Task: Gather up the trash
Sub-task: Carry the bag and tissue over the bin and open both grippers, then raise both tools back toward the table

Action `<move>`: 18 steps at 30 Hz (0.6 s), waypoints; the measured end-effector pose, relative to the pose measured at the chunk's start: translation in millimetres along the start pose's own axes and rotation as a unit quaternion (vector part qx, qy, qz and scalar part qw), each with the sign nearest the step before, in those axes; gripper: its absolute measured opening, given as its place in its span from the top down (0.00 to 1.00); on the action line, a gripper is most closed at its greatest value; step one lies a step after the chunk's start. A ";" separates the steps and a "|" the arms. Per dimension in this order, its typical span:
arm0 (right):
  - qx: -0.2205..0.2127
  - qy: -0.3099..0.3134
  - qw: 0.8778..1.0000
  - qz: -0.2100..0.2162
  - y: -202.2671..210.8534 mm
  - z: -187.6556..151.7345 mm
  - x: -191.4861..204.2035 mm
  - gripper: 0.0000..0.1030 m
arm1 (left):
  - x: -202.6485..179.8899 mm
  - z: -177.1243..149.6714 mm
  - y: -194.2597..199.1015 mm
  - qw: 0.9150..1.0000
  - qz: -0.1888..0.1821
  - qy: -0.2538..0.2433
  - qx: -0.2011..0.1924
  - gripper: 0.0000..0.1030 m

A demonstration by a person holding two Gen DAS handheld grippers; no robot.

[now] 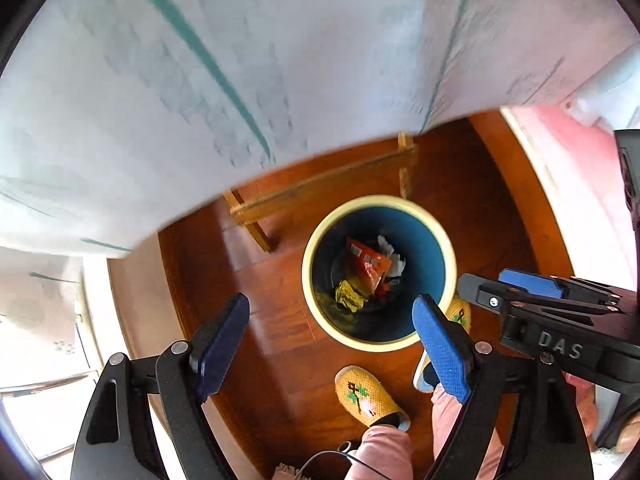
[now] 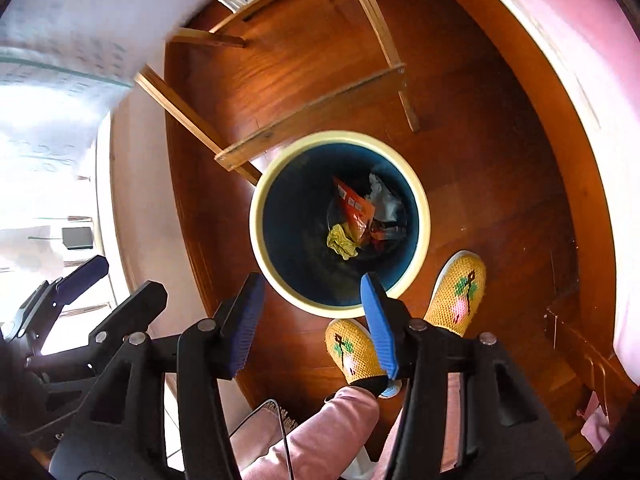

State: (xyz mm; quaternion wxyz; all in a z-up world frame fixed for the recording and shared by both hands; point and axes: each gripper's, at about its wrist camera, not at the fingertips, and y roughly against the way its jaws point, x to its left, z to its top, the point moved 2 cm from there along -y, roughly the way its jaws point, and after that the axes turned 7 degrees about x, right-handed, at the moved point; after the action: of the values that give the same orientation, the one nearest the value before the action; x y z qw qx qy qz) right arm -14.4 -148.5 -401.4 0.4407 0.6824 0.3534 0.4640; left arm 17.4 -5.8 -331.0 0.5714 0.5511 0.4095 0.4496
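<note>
A round bin (image 1: 450, 256) (image 2: 424, 216) with a cream rim and a blue inside stands on the wooden floor below both grippers. In it lie an orange wrapper (image 1: 366, 266) (image 2: 356, 210), a crumpled yellow piece (image 1: 350, 296) (image 2: 340, 242) and white scraps (image 2: 380, 196). My left gripper (image 1: 334, 340) hangs above the bin's near side, open, with nothing between its blue pads. My right gripper (image 2: 314, 320) is also open and empty, over the bin's near rim. The right gripper (image 1: 516, 292) shows at the right of the left wrist view too.
A wooden table frame (image 2: 320, 116) (image 1: 320, 188) stands just beyond the bin, under a white cloth with green lines (image 1: 200, 80). A person's feet in yellow knitted slippers (image 1: 366, 394) (image 2: 456, 292) and pink trouser legs (image 2: 332, 428) are close to the bin. A pink cover (image 2: 560, 32) lies to the right.
</note>
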 end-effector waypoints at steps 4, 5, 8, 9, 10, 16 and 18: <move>-0.014 -0.001 1.000 0.003 35.5 -5.7 15.9 0.54 | 5.8 2.0 49.1 1.000 -0.009 0.002 -0.019 0.17; -0.018 0.001 1.000 0.004 45.7 -7.8 20.4 0.54 | 8.4 2.4 62.2 1.000 -0.015 0.003 -0.021 0.17; -0.026 0.010 1.000 0.004 79.4 -15.4 35.5 0.54 | 17.3 4.8 105.1 0.999 -0.021 0.004 -0.033 0.17; -0.028 0.015 0.999 0.004 91.6 -18.4 40.3 0.54 | 19.7 5.3 119.6 0.999 -0.020 0.006 -0.041 0.17; -0.032 0.019 0.999 0.003 104.2 -21.4 45.5 0.54 | 21.5 5.2 134.3 0.999 -0.020 0.008 -0.049 0.17; -0.064 0.045 0.997 -0.001 178.5 -36.8 78.6 0.54 | 32.3 9.7 207.2 0.996 -0.035 0.011 -0.083 0.17; -0.078 0.051 0.996 -0.001 201.8 -39.9 88.5 0.54 | 36.7 12.6 226.1 0.995 -0.057 0.016 -0.084 0.18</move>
State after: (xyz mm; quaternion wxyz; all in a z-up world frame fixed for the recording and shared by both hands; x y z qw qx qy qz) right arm -8.9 -131.7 -178.2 0.4738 0.6211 0.3389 0.5242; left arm 25.0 23.6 -103.5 0.6337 0.4698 0.4102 0.4576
